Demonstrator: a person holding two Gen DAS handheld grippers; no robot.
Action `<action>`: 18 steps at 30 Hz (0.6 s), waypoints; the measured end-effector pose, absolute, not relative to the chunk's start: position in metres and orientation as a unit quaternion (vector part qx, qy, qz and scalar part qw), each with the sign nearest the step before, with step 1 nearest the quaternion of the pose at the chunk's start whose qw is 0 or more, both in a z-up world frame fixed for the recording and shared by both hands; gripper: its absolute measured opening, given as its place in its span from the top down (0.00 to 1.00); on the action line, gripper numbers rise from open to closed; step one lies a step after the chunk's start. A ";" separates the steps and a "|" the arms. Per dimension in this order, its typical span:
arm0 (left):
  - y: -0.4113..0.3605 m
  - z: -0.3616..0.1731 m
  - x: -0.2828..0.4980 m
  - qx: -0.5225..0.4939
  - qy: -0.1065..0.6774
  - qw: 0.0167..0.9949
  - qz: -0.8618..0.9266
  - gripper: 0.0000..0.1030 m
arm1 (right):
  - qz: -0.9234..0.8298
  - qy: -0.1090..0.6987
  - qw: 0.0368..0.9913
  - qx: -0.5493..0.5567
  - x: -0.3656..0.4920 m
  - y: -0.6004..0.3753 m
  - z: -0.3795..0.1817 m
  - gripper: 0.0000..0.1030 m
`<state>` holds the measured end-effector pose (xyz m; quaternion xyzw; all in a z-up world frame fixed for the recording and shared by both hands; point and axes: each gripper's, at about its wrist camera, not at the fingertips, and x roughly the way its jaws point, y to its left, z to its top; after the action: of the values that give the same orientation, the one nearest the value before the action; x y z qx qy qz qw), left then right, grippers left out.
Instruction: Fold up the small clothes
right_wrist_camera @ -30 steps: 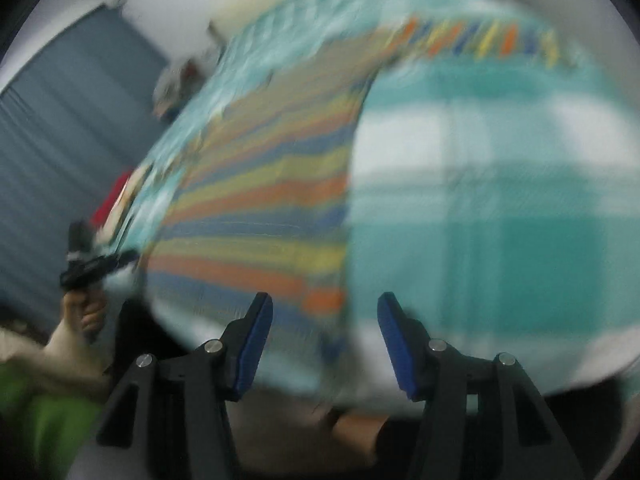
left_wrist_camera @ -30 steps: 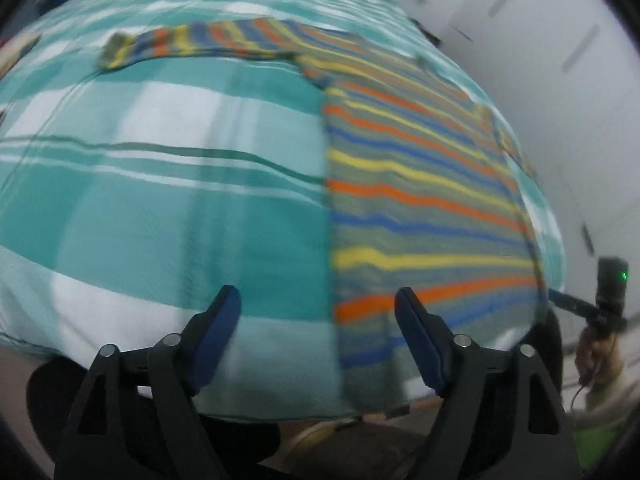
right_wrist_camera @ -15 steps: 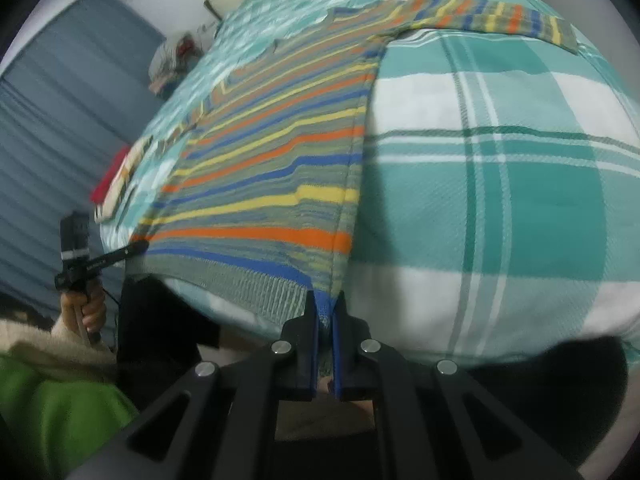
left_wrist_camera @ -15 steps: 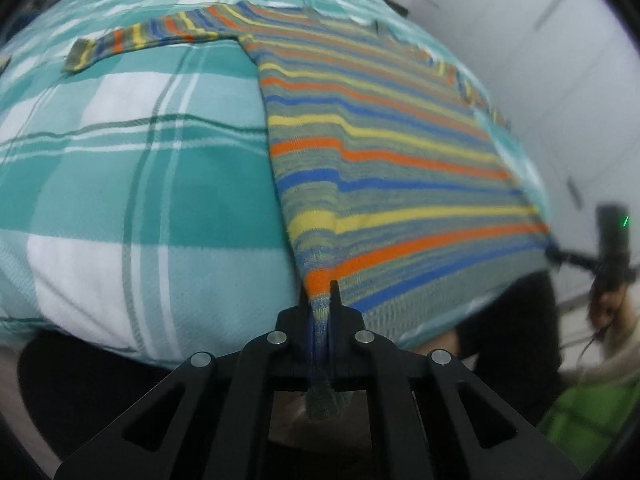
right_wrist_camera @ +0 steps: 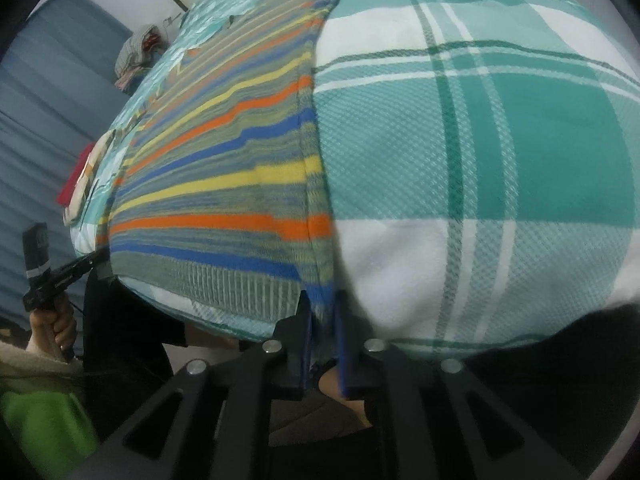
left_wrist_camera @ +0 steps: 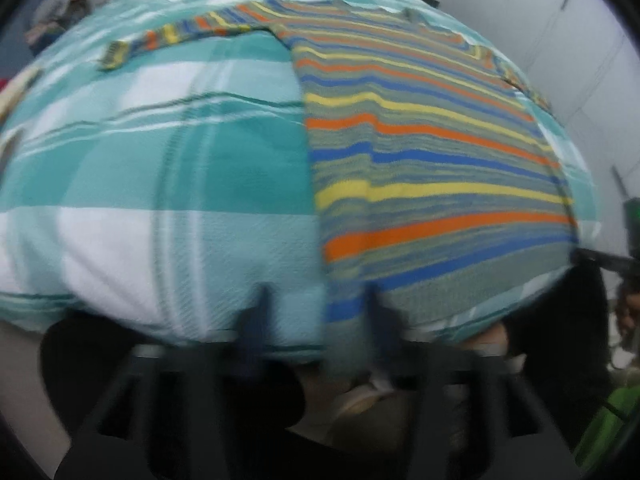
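Striped sweater (left_wrist_camera: 420, 168) flat on plaid bedspread (left_wrist_camera: 160, 168); both grippers, left (left_wrist_camera: 316, 312) and right (right_wrist_camera: 322, 312), opening, hem corners between jaws.

Sweater (left_wrist_camera: 420, 168): flat on bed (left_wrist_camera: 180, 184), hem at near edge, one sleeve (left_wrist_camera: 180, 34) stretched sideways at far end.

Bare bedspread (left_wrist_camera: 168, 184) beside striped sweater (left_wrist_camera: 432, 184); clothes pile (right_wrist_camera: 138, 54) well beyond
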<state>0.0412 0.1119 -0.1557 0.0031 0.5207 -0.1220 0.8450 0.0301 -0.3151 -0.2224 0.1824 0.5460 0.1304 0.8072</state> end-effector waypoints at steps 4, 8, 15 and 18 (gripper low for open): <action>0.110 -0.140 0.037 0.051 0.491 0.866 -0.080 0.24 | 0.105 0.536 0.820 0.171 0.017 -0.325 -0.210 0.43; 0.110 -0.126 0.043 0.086 0.458 0.883 -0.048 0.19 | 0.067 0.514 0.843 0.145 0.012 -0.341 -0.194 0.43; 0.144 -0.107 0.118 0.066 0.388 0.919 -0.003 0.05 | -0.003 0.423 0.899 0.113 0.034 -0.365 -0.160 0.39; 0.155 -0.122 0.175 0.068 0.388 0.919 0.007 0.05 | -0.032 0.371 0.920 0.121 0.058 -0.381 -0.149 0.34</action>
<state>0.1750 0.1547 -0.1216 0.0677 0.3878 0.0068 0.9192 0.0581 -0.3805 -0.1489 0.1213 0.3714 -0.0322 0.9199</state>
